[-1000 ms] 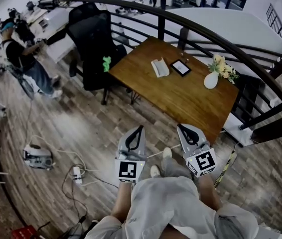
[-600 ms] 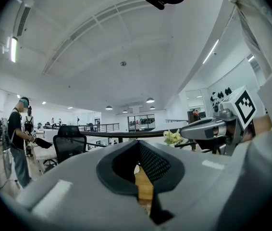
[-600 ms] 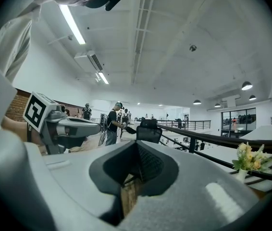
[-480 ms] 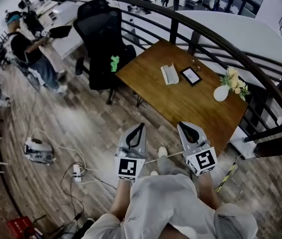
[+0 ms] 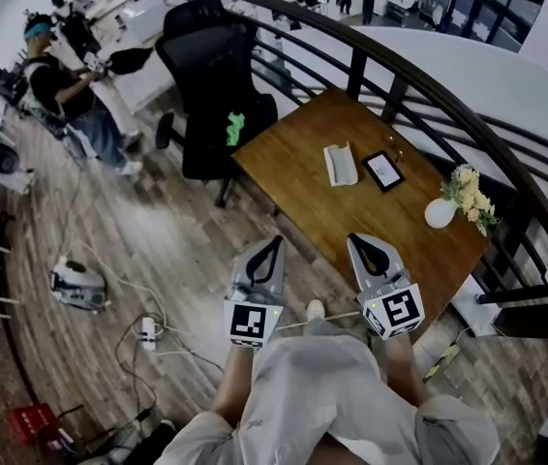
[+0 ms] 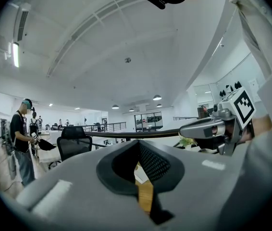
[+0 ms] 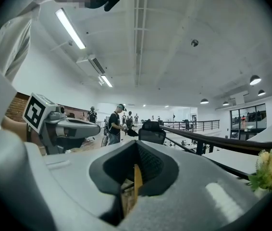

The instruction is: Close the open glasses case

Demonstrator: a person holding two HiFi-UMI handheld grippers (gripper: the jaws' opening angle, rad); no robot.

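The open glasses case (image 5: 340,164), pale and lying flat, rests on the wooden table (image 5: 313,194) ahead of me in the head view. Both grippers are held close to my body, well short of the table and above the floor. My left gripper (image 5: 271,246) has its jaws pressed together with nothing between them. My right gripper (image 5: 357,241) is likewise shut and empty. From the left gripper view, the right gripper (image 6: 208,128) shows at the right. The right gripper view catches the left gripper (image 7: 71,127) at its left.
A black-framed tablet (image 5: 383,170) lies beside the case, and a white vase with flowers (image 5: 441,212) stands further right. A black office chair (image 5: 214,76) stands at the table's left end. A curved dark railing (image 5: 419,90) runs behind. Cables and a power strip (image 5: 147,333) lie on the floor; a person (image 5: 66,90) stands far left.
The table and case have slid right and lower in the head view, closer to me. Both grippers keep their place in the frame and stay shut.
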